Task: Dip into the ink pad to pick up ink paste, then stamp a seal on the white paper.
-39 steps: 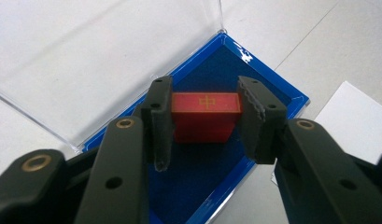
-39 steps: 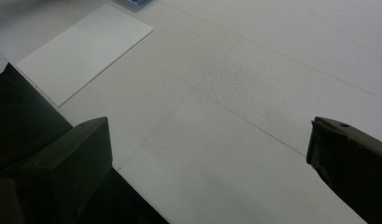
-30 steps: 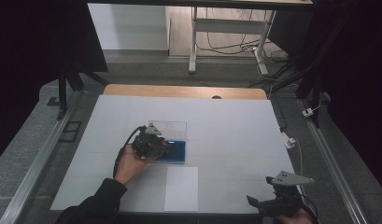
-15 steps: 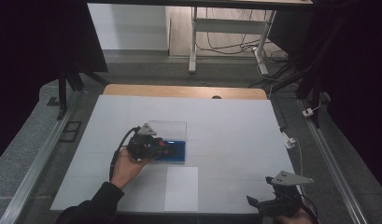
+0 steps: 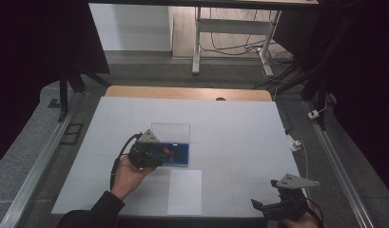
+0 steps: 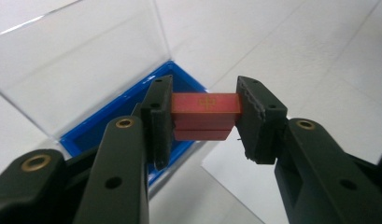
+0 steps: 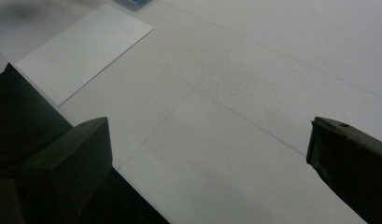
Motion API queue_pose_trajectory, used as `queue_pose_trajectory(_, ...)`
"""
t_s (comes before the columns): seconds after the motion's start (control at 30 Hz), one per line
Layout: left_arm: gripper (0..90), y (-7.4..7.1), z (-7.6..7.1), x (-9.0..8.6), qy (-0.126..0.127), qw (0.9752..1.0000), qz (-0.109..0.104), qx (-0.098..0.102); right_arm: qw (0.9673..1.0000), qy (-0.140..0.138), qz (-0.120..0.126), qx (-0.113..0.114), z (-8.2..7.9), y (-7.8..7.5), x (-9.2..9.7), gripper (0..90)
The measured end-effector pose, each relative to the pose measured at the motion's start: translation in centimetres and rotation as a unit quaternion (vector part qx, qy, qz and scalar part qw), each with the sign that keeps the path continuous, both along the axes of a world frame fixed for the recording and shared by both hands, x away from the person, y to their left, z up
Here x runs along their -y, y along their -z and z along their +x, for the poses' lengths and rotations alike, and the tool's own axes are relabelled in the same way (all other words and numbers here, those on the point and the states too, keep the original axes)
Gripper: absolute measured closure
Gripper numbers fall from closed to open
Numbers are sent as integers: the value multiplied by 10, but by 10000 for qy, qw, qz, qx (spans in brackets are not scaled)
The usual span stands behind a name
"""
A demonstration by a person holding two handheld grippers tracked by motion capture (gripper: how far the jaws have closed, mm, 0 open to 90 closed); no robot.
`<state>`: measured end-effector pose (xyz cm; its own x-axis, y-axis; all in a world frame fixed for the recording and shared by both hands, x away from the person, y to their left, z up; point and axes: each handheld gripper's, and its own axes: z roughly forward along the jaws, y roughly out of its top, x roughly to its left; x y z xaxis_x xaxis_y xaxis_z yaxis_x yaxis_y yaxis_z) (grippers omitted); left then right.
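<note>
Now logged: my left tool (image 6: 205, 116) clamps the red block (image 6: 205, 109), lifted since a second ago just above the blue box (image 5: 175, 153); removal under way. Right tool (image 7: 207, 154) wide, idle.

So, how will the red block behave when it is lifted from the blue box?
The red block looks stiff: flat faces, straight edges. Being box-shaped, it should not roll. The left tool clamps only its ends, so it might pivot.
</note>
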<state>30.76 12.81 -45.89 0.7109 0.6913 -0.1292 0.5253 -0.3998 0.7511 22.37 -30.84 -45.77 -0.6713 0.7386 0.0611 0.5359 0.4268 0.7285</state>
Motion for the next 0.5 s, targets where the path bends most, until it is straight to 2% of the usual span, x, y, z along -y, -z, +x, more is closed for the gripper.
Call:
queue_pose_trajectory(0.17,584,-3,-7,4,77,10000,-13,16,10000,7,4,-7,0,0,1,2)
queue_pose_trajectory(0.27,584,-4,-9,7,145,9999,-41,-75,10000,17,24,-14,0,0,1,2)
queue_pose_trajectory(0.5,585,-5,-16,13,245,9996,-83,-119,10000,35,39,-25,1,0,1,2)
